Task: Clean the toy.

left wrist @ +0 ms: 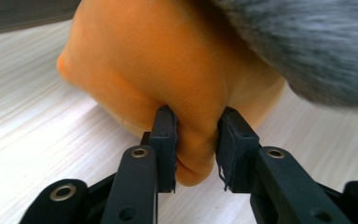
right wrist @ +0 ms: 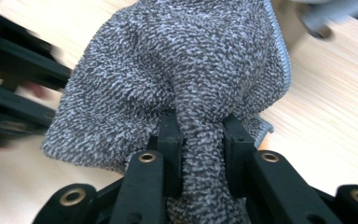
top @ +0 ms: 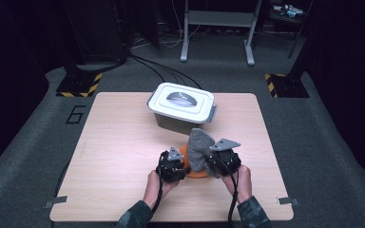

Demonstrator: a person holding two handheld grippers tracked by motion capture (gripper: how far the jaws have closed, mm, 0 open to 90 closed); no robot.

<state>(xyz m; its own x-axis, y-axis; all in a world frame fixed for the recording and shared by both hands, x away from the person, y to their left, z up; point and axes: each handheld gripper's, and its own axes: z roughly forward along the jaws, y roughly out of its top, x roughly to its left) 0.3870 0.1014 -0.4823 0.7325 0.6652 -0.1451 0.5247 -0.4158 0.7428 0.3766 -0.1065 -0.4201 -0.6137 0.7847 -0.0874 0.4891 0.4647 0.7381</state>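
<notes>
An orange cloth (top: 197, 174) lies bunched on the wooden table (top: 119, 142) near its front edge. My left gripper (top: 180, 167) is shut on a fold of this orange cloth (left wrist: 158, 60), and the pads (left wrist: 164, 135) pinch it just above the tabletop. A grey terry cloth (top: 199, 147) stands lifted over the orange one. My right gripper (top: 214, 164) is shut on a bunched fold of the grey cloth (right wrist: 182, 60), which drapes up and over the jaws. In the left gripper view the grey cloth (left wrist: 307, 42) hangs at the upper right, over the orange one.
A grey bin with a white lid (top: 183, 107) stands just behind the cloths at the table's middle back. Bare table spreads to the left and to the right (top: 256, 137). The other gripper (right wrist: 14, 93) shows blurred at the left of the right gripper view.
</notes>
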